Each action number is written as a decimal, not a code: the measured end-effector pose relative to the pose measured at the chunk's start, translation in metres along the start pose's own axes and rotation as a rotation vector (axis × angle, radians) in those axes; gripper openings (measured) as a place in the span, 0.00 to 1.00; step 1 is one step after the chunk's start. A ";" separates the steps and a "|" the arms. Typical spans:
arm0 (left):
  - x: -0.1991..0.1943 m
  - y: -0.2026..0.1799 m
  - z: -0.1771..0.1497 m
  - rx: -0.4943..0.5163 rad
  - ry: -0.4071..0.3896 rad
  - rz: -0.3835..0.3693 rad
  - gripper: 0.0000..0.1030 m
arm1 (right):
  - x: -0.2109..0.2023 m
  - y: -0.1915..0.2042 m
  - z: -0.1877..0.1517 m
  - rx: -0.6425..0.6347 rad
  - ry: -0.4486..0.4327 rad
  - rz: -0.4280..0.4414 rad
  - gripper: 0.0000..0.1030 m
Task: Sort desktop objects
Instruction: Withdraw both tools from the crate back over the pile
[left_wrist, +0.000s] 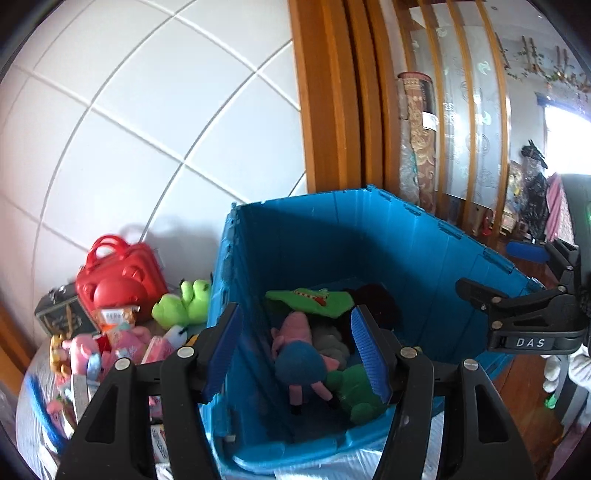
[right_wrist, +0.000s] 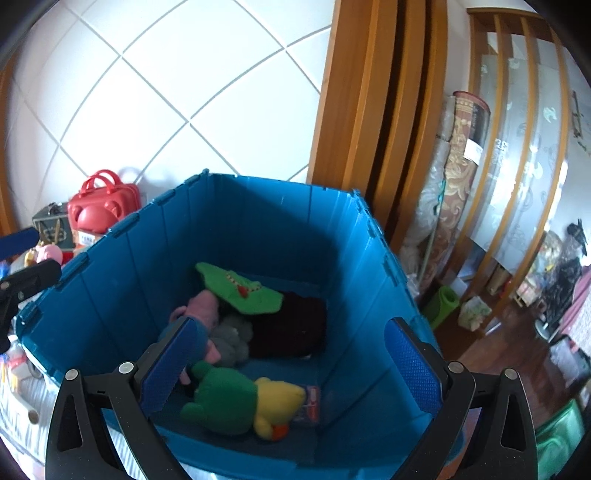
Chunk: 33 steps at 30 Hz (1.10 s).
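Both grippers hang over a blue bin, the right gripper spread wide and empty, the left gripper half open with nothing between its pads. The next pick looks best made from the toy pile left of the bin, approached cleanly over its wall. Inside lie a pink pig, a green crocodile and a yellow duck.

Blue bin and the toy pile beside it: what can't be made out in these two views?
- Dark item in the blue bin: right wrist view, in shadow under the green crocodile plush; identity unclear.
- Toy pile: left wrist view, blurred and partly covered by the left claw.
- Bin's near wall: both views, hidden behind the claw arms.
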<state>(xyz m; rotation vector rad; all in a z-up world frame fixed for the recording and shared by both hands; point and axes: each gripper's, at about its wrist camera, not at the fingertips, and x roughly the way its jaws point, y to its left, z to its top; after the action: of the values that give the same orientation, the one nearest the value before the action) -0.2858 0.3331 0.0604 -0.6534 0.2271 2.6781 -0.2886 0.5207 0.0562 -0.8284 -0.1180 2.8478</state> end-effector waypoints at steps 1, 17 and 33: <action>-0.002 0.002 -0.005 -0.010 -0.001 0.001 0.59 | -0.003 0.001 -0.002 0.012 -0.010 0.002 1.00; -0.038 0.066 -0.073 -0.119 0.004 0.089 0.59 | -0.055 0.074 -0.032 0.013 -0.220 0.197 1.00; -0.084 0.231 -0.204 -0.386 0.220 0.391 0.59 | -0.066 0.256 -0.055 -0.162 -0.304 0.608 1.00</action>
<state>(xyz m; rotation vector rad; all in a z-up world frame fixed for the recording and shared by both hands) -0.2237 0.0457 -0.0641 -1.1254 -0.1261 3.0533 -0.2407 0.2584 0.0134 -0.5097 -0.1607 3.5688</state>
